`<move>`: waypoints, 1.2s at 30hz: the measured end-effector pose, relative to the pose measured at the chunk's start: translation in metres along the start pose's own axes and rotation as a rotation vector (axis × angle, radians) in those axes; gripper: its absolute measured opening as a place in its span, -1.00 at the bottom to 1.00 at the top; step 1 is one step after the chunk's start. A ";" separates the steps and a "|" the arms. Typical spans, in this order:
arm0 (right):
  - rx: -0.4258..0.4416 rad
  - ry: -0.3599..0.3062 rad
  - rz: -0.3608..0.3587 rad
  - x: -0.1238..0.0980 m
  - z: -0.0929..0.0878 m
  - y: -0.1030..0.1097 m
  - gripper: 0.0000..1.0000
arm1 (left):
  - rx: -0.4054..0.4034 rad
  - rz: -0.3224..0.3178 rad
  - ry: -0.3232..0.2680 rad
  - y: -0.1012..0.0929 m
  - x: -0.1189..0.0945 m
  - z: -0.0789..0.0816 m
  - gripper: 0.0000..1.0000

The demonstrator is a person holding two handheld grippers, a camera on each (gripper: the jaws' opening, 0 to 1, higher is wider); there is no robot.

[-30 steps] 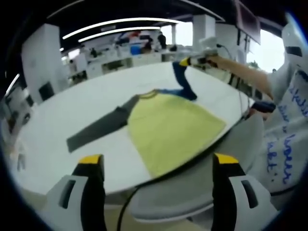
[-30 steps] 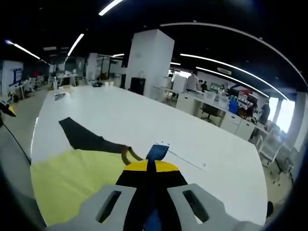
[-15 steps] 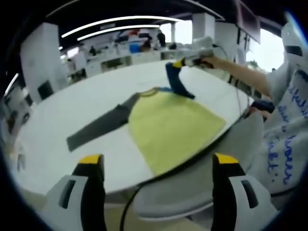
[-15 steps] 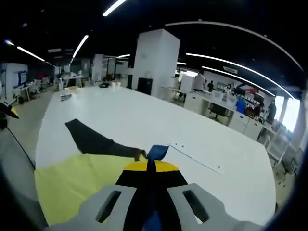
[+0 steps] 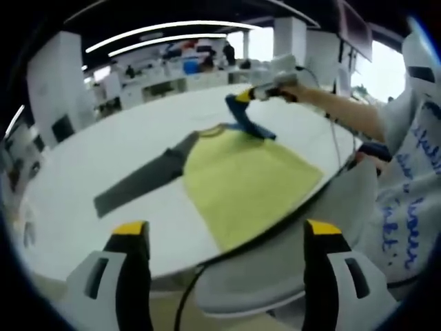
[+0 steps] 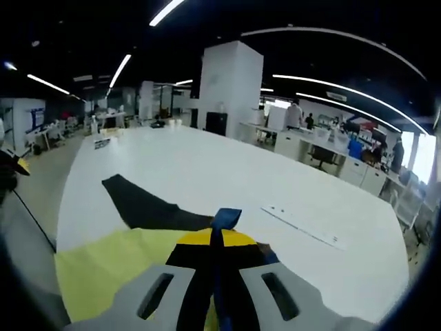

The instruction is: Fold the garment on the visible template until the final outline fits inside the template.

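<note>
The garment [image 5: 244, 183] lies flat on the counter [image 5: 103, 172], ahead of the open, empty left hand-held gripper [image 5: 224, 238]. The right hand-held gripper [image 6: 216, 238], nearer, pinches its blue sleeve [image 5: 244, 121] lifted beyond the yellow body, the grey sleeve [image 5: 138, 183] stretching opposite.

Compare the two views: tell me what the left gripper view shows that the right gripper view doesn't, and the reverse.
Left gripper view alone: the person's arm reaching over the table, the right gripper lifting the blue sleeve, and the left gripper standing open off the table's edge.

Right gripper view alone: a close look at blue cloth pinched between shut jaws, and a thin marked line on the tabletop.

Both: the yellow shirt body, the dark sleeve and the white table.
</note>
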State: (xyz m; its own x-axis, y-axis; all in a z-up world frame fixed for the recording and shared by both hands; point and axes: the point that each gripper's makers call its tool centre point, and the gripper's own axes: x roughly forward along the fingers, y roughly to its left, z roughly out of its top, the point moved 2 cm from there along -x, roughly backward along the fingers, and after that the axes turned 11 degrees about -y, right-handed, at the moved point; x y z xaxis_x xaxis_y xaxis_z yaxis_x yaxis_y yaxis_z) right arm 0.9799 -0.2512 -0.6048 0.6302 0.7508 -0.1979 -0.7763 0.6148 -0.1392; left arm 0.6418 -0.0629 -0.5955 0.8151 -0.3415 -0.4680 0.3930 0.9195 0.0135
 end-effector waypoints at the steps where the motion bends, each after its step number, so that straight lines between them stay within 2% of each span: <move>1: 0.001 0.005 0.000 0.002 -0.002 0.000 -0.96 | -0.002 -0.002 0.000 0.000 0.000 0.000 0.77; 9: 0.045 0.028 0.005 0.012 -0.021 0.013 -0.95 | -0.010 -0.001 0.006 0.002 -0.002 -0.004 0.77; 13: 0.111 0.018 0.041 0.016 -0.023 0.026 -0.95 | -0.013 -0.001 0.010 0.003 -0.002 -0.005 0.76; 23: 0.141 0.039 0.044 0.025 -0.039 0.033 -0.95 | -0.016 -0.011 0.019 0.000 -0.001 -0.007 0.76; 36: 0.138 0.085 0.063 0.034 -0.060 0.050 -0.95 | -0.025 -0.012 0.029 0.001 0.000 -0.010 0.76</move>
State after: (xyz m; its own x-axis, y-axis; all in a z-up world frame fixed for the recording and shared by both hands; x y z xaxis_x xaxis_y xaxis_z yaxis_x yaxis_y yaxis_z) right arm 0.9614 -0.2093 -0.6768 0.5723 0.7694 -0.2837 -0.8006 0.5991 0.0097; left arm 0.6385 -0.0598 -0.6042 0.7972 -0.3472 -0.4938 0.3916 0.9200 -0.0146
